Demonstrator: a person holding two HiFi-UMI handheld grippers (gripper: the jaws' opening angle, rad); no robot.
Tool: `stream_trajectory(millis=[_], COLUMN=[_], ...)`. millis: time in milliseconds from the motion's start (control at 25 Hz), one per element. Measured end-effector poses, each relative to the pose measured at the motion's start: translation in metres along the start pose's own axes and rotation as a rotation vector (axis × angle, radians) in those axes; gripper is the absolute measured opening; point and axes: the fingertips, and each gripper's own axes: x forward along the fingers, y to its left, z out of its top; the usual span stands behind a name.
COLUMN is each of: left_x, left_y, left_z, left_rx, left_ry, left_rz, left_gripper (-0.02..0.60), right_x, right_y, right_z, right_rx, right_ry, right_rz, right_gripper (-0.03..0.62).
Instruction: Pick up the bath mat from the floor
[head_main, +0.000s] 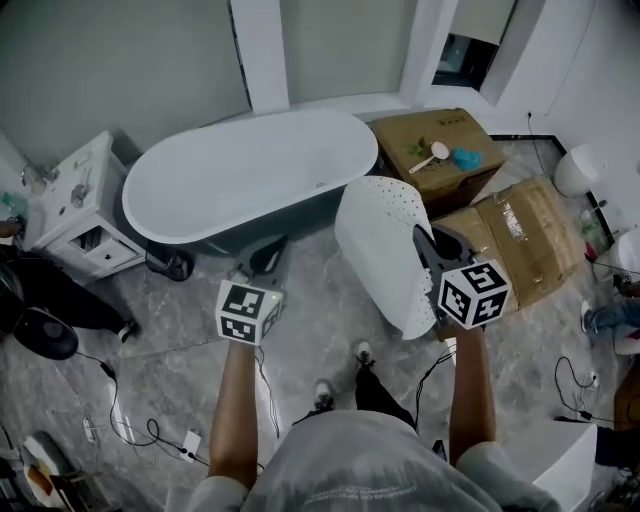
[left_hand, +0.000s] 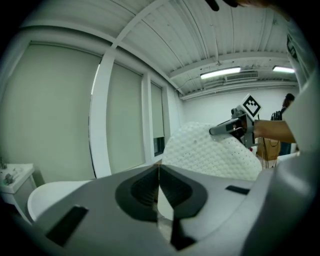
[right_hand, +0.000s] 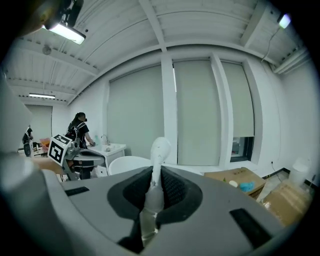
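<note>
1. the right tool (head_main: 421, 240) is clamped on one edge of the bath mat (head_main: 385, 245). in the right gripper view a thin white strip of mat stands pinched between the jaws and pokes up past them.
2. gripped by its edge, the mat hangs as a curved sheet, its dotted face turned towards the head camera. it seems to be held high so that its lower end clears the floor (head_main: 170, 370).
3. the mat is in the air in front of the person, between the bathtub (head_main: 240, 175) and the cardboard boxes (head_main: 470, 190). it looks lifted off the floor, as the task wants.
4. the left tool (head_main: 262, 258) has its jaws together with nothing between them. it is held apart from the mat, on the bathtub side, probably to keep clear of the hanging sheet.
</note>
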Motion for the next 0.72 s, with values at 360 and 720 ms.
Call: stream_trajectory(millis=[360,720], left_x=[-0.072,-0.125], left_y=[-0.012,-0.004], left_z=[0.066,0.083], left_rx=[0.045,0.052], left_ry=[-0.136,-0.181], left_rz=[0.061,0.113], left_gripper=[0.018,0.018], right_x=[-0.047,-0.076], right_y=[0.042,0.079], right_z=[0.047,0.074], right_rx=[-0.047,-0.052], right_ry=[-0.074,-0.124], right_rz=[0.013,0.049], right_gripper=[0.037,0.037])
